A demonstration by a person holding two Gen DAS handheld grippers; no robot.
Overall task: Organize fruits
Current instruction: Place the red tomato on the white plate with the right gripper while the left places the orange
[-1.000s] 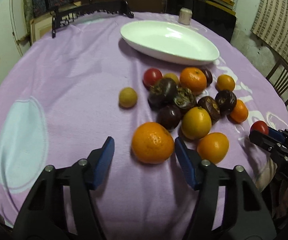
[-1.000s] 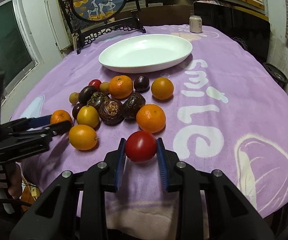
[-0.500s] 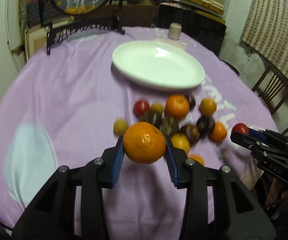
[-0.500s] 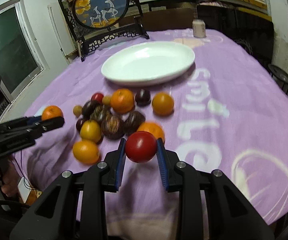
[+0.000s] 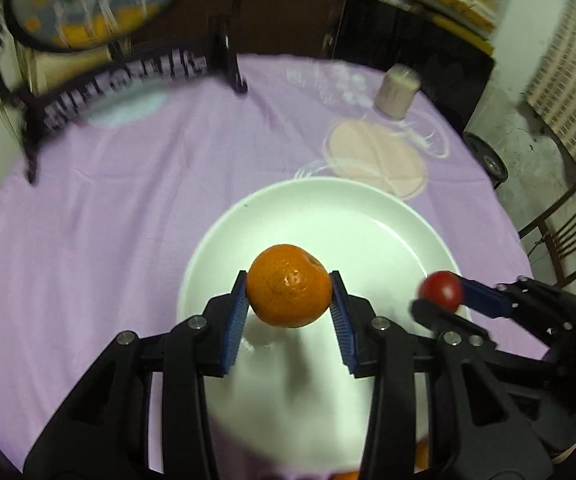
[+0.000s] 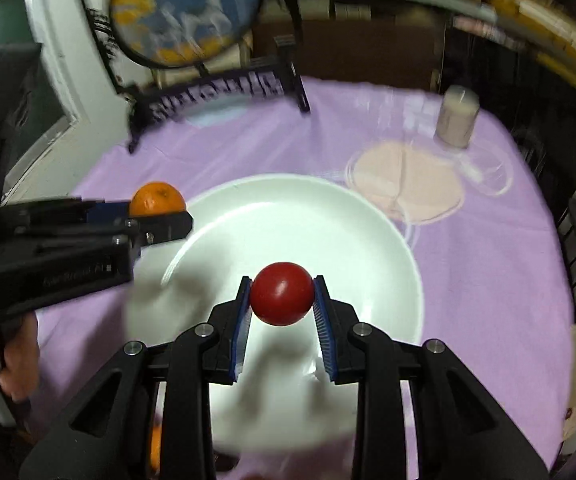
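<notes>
My left gripper (image 5: 289,292) is shut on an orange (image 5: 289,285) and holds it above the near part of the white oval plate (image 5: 368,224). In the right wrist view my right gripper (image 6: 281,294) is shut on a red tomato (image 6: 281,293), hanging over the same plate (image 6: 328,216). Each gripper shows in the other's view: the right gripper (image 5: 440,298) with its tomato at the plate's right edge, the left gripper (image 6: 159,210) with its orange (image 6: 157,199) at the plate's left rim. The plate holds no fruit. The fruit pile is almost wholly hidden below both views.
A purple cloth (image 5: 107,220) covers the round table. A pale cup (image 5: 396,90) stands at the far right, and a dark carved stand with a round painted panel (image 5: 127,72) at the far left. A wooden chair (image 5: 568,232) is beside the table's right edge.
The left gripper closed on the orange and lifted it. Both grippers then carried their fruit forward from the pile to above the white plate; the pile has dropped out of view.
</notes>
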